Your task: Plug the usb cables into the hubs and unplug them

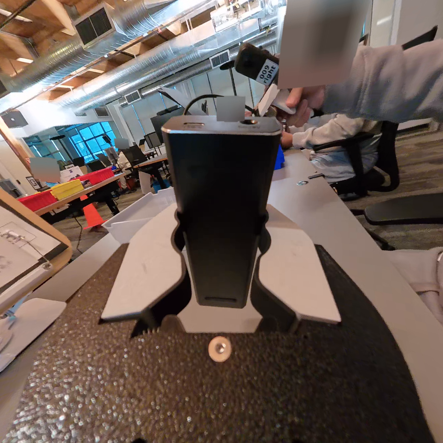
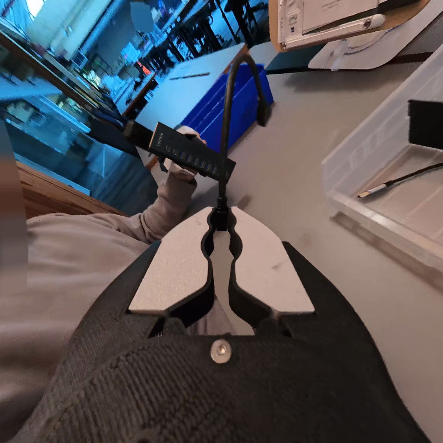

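Note:
My left gripper (image 1: 221, 215) is shut on a black USB hub (image 1: 220, 191) and holds it upright above the grey table, with the ports on its top end in view. In the right wrist view the hub (image 2: 191, 153) shows its row of ports, held by the left gripper (image 2: 184, 151). My right gripper (image 2: 221, 219) is shut on the plug of a short black USB cable (image 2: 226, 115). The cable arcs upward and its other connector (image 2: 263, 112) hangs free. The cable crosses in front of the hub; I cannot tell if they touch. The right gripper (image 1: 266, 103) shows behind the hub's top.
A clear tray (image 2: 354, 153) at the right holds another USB cable (image 2: 383, 187) and a black box (image 2: 426, 124). A blue bin (image 2: 239, 96) stands farther back. A framed board (image 1: 24, 251) and a white tray (image 1: 134, 215) are at the left. A seated person (image 1: 335, 143) is beyond the table.

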